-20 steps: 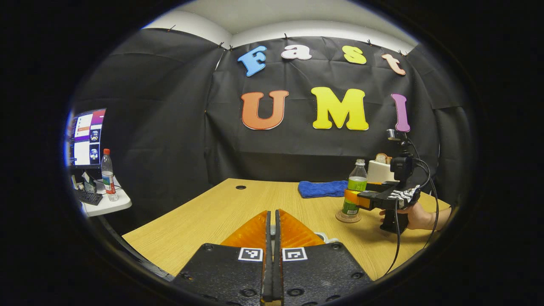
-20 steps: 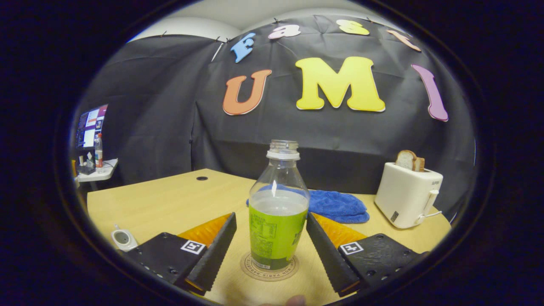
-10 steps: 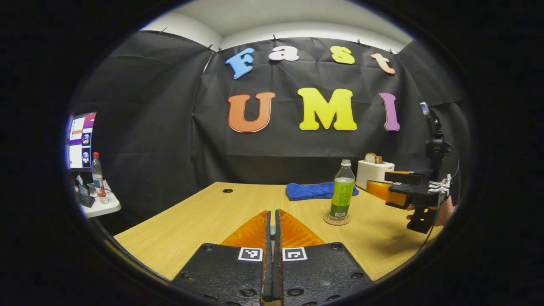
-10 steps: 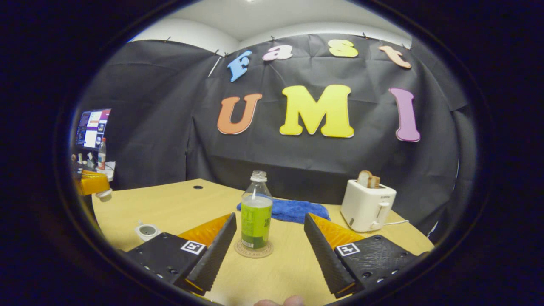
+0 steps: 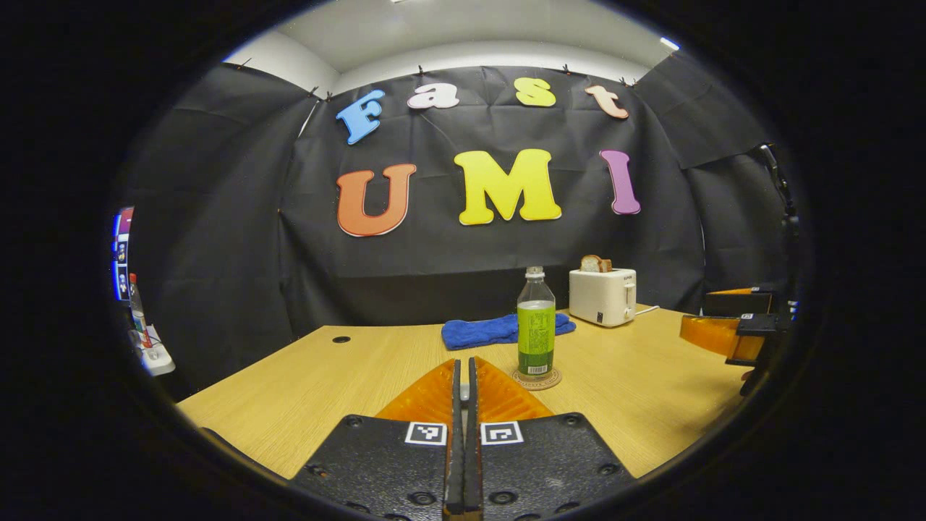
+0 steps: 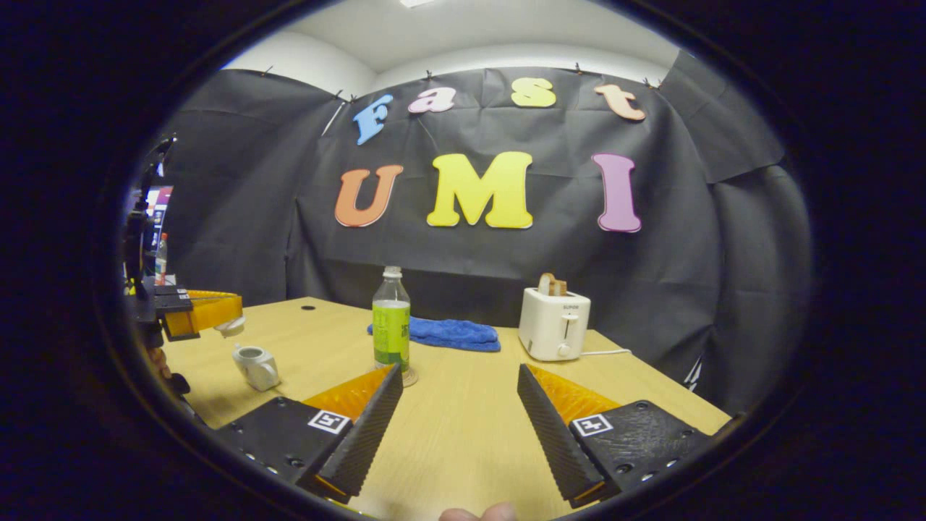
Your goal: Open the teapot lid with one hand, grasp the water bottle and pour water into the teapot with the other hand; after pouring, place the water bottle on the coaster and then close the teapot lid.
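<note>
White teapot lid (image 6: 233,327) sits pinched in the left gripper (image 6: 230,315), just above the open teapot (image 6: 257,367), while the right gripper (image 6: 459,416) is spread apart and empty.

**The right gripper lets go and backs away**

A second ago the right gripper (image 6: 456,427) had its fingers on both sides of the water bottle (image 6: 391,322). Now it has pulled back, well apart from the bottle, with its fingers wide. In the left gripper view it has slid from beside the bottle to the far right edge. The teapot (image 6: 257,365) has come into the right gripper view, with the left gripper (image 6: 217,311) above it holding the lid (image 6: 233,326).
</note>
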Demonstrator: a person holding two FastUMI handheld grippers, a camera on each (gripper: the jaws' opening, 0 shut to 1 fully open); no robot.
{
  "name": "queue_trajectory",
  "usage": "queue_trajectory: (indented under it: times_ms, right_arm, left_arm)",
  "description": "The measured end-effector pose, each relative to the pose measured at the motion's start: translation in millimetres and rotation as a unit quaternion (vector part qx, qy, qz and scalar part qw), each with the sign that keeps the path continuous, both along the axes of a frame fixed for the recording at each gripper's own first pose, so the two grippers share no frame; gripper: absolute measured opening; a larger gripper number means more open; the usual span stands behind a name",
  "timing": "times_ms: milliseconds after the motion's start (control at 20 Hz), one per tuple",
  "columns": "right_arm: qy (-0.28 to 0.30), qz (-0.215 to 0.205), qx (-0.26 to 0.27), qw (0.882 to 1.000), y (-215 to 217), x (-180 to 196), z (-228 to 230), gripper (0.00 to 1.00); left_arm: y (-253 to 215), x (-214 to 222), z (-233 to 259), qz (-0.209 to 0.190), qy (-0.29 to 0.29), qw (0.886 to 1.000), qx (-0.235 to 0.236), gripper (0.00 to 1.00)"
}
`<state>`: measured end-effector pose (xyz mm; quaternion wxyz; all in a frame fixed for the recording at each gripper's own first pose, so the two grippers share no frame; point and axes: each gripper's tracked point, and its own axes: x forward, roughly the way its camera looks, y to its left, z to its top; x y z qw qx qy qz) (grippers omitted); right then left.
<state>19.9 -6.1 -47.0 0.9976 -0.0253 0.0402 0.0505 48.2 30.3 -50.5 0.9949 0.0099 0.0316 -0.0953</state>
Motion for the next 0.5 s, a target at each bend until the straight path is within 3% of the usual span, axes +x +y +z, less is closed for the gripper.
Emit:
queue_trajectory:
  times_ms: [250,500]
  right_arm:
    - [0.004,-0.013,0.002,1.0,-12,1,-5,0.99]
    - [0.015,-0.011,0.009,1.0,-11,7,-11,0.95]
  left_arm:
    - [12,16,-26,0.02,0.027,0.999,-0.005,0.03]
    - [21,26,-44,0.03,0.045,0.998,-0.016,0.03]
